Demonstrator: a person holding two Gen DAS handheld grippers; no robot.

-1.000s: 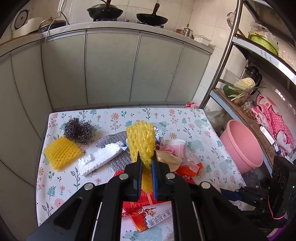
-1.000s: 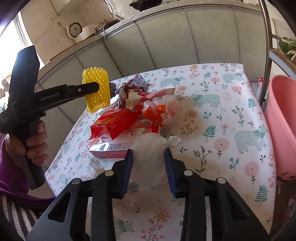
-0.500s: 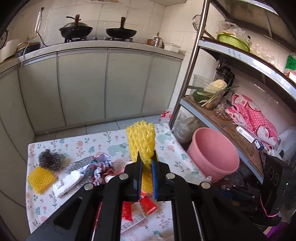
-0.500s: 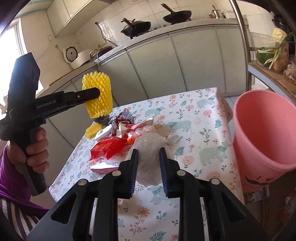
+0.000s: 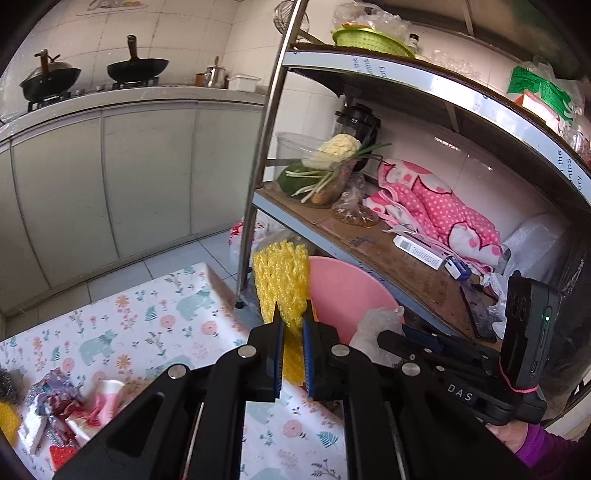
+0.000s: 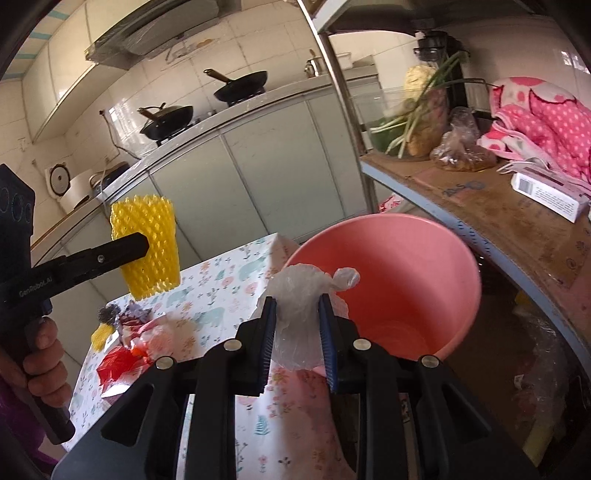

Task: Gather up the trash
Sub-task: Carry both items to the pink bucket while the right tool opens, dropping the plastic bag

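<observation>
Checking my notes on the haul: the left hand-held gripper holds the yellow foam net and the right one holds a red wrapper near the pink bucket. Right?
Not quite. The right hand-held gripper holds a clear plastic bag, not a red wrapper, as the right wrist view shows. The rest stands: the left hand-held gripper holds the yellow foam net, near the pink bucket.

I'm in a white-tiled kitchen (image 5: pixel 177 33). Pale grey-green cabinet doors (image 5: pixel 147 173) run under a worktop with two dark woks (image 5: pixel 137 68) on the stove. To my right stands a steel shelf rack (image 5: pixel 266 140), its cardboard-lined shelf (image 5: pixel 388 254) bright with daylight. The floor (image 5: pixel 207 254) looks like pale tile, though little shows.
</observation>
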